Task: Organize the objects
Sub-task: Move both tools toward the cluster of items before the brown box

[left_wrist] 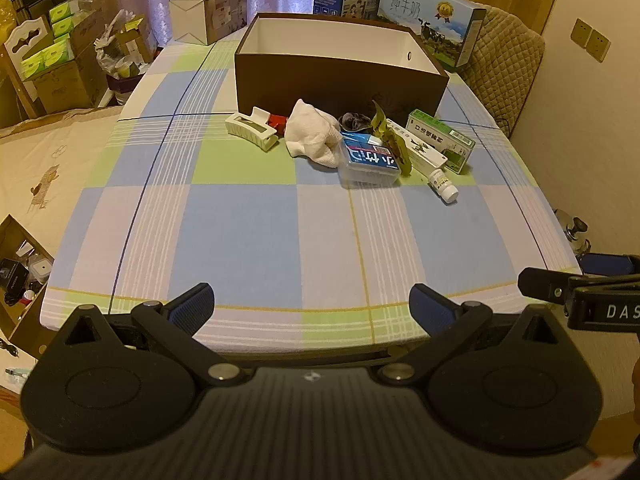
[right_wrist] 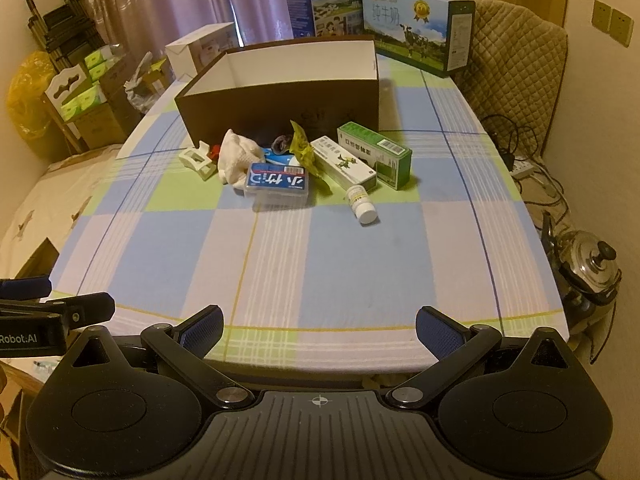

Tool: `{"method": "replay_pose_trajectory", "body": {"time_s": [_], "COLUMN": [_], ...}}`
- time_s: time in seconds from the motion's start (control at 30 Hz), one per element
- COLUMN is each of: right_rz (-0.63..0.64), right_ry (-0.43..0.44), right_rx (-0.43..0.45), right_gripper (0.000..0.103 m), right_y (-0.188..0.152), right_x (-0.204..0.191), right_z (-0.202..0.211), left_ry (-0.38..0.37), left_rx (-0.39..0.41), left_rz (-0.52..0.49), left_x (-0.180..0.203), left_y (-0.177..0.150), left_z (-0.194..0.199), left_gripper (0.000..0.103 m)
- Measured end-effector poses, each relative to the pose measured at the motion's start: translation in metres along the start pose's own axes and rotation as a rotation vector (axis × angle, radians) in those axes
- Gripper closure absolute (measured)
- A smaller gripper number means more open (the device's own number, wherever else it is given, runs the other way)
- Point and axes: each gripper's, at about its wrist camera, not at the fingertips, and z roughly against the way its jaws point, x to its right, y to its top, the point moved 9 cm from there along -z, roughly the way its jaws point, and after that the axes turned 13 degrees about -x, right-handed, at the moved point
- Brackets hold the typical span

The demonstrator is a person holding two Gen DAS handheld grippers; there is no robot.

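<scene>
**A:** Both claws are up at the near edge of the table (left_wrist: 248, 232), and nothing's been touched. Your left gripper (left_wrist: 312, 308) is spread wide and empty, and your right gripper (right_wrist: 320, 330) is just the same, wide and carrying nothing.

**B:** So where's the work?

**A:** All of it sits toward the far edge, in a heap right against the front wall of the open box (left_wrist: 340, 80), which looks empty from here. Left to right you've got the clip (left_wrist: 251, 130), the cloth (left_wrist: 312, 134), the clear case (left_wrist: 370, 164), a green wrapper (left_wrist: 394, 142), the white carton (left_wrist: 416, 148), the green carton (left_wrist: 444, 140) and the bottle (left_wrist: 442, 186) lying on its side nearest you.

**B:** What should you take first?

**A:** I'd say the loners. The bottle lies just clear of the pile on your right side, so your right claw can close across its body, not its cap, or it may roll. The clip stands apart on the left end and suits your left claw.

**B:** And the middle?

**A:** Leave it for later. The cloth touches the case and the wrapper drapes over the cartons, so pulling one could drag its neighbours. Lift each item well over the box wall before letting go, and keep your arms from crossing.
</scene>
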Motion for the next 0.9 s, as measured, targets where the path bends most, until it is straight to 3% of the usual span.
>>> {"method": "replay_pose_trajectory", "body": {"time_s": [0.9], "right_rz": [0.07], "right_ry": [0.051], "right_rx": [-0.015], "right_gripper": [0.003], "right_y": [0.028], "right_x": [0.025], "right_z": [-0.016], "left_ry": [0.047], "left_rx": [-0.013], "left_rz": [0.071], "left_x": [0.018], "left_y": [0.023], "left_z": [-0.015], "left_gripper": [0.001]}}
